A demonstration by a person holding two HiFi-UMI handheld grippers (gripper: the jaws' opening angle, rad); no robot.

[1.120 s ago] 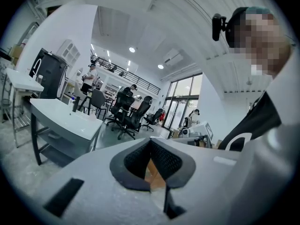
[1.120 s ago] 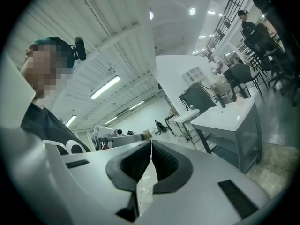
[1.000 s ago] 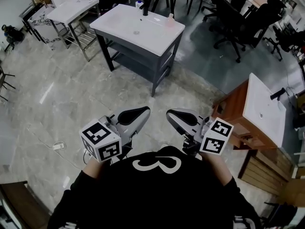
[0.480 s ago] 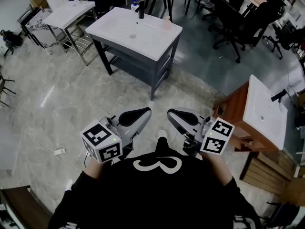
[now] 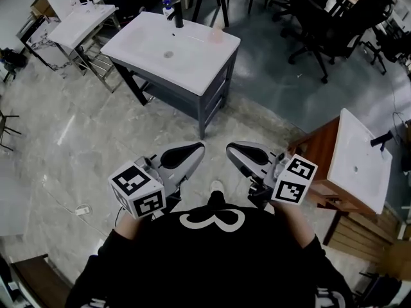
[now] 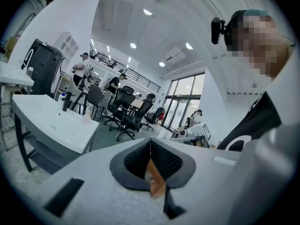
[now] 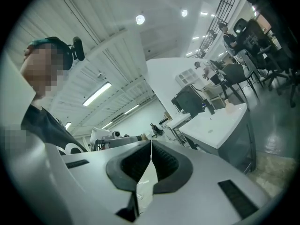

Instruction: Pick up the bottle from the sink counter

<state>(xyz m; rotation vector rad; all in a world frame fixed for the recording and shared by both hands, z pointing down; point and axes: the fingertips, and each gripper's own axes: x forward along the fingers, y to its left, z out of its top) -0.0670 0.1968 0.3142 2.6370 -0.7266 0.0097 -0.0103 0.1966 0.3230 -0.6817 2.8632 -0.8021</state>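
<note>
The sink counter point(image 5: 192, 61), white-topped on a dark frame, stands a few steps ahead on the marble floor. At its back edge a blue-capped bottle point(image 5: 167, 7) stands beside a black faucet point(image 5: 177, 17), and a small pale pink bottle point(image 5: 217, 35) sits near the right rear corner. My left gripper point(image 5: 182, 154) and right gripper point(image 5: 247, 154) are held side by side close to my chest, far from the counter. Both are shut with nothing in them. In the left gripper view the counter point(image 6: 51, 121) and pink bottle point(image 6: 86, 117) lie far beyond the left gripper point(image 6: 150, 144); the right gripper point(image 7: 151, 146) likewise points toward the counter point(image 7: 218, 123).
A second white sink stand point(image 5: 80, 18) is at the back left. At the right stands a wooden cabinet point(image 5: 318, 153) with a white basin top. Black office chairs point(image 5: 321, 18) crowd the back right. A cable with a plug point(image 5: 80, 209) lies on the floor at left.
The sink counter has slid left and slightly lower in the head view as I move. My shoe now shows between the grippers. Both grippers stay shut and in place.
</note>
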